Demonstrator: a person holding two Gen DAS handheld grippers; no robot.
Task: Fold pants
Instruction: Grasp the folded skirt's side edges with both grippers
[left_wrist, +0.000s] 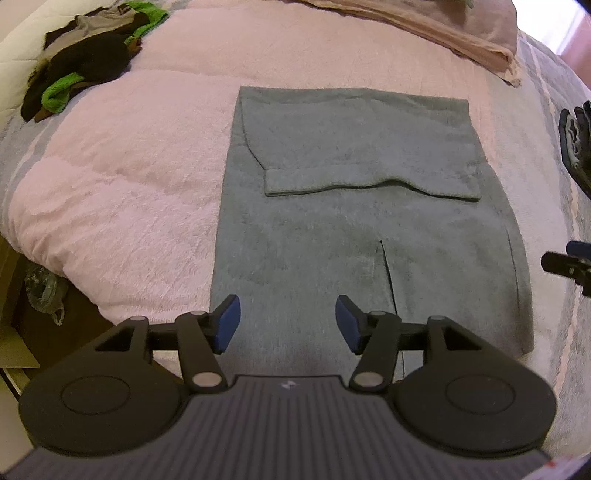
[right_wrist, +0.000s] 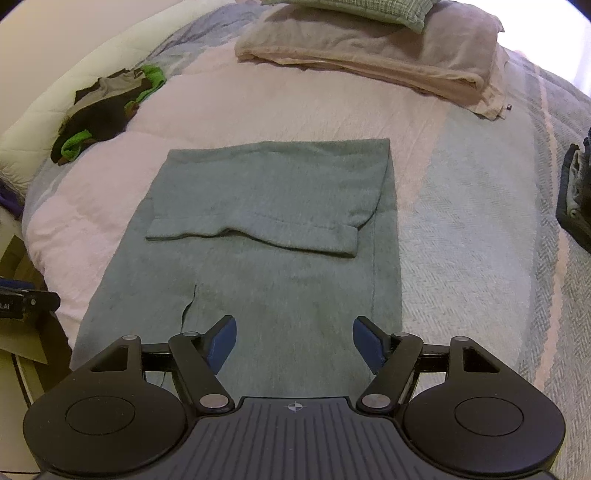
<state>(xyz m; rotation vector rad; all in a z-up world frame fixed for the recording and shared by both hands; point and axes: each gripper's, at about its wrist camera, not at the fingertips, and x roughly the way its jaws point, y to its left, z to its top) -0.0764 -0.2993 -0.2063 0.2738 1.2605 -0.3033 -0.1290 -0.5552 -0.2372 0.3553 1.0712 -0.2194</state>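
Pink bedspread (left_wrist: 129, 206), dark-and-green clothes pile (left_wrist: 88, 62), folded beige blanket (right_wrist: 369, 66).

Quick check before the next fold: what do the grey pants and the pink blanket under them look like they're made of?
Grey pants: looks like soft knit, sweatpants-type jersey or fleece; matte, slightly fuzzy surface, thick hemmed cuff, lies limp and flat.
Pink blanket: looks like plush, fluffy fleece; raised nap with brushed streaks, no sheen. The exact fibre of either can't be told from here.

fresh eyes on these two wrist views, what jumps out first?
The grey pants lie flat mid-bed on the pink blanket, the far part folded back toward the grippers. Left gripper and right gripper hang open above the near end, holding nothing. A black and green clothes pile sits far left.
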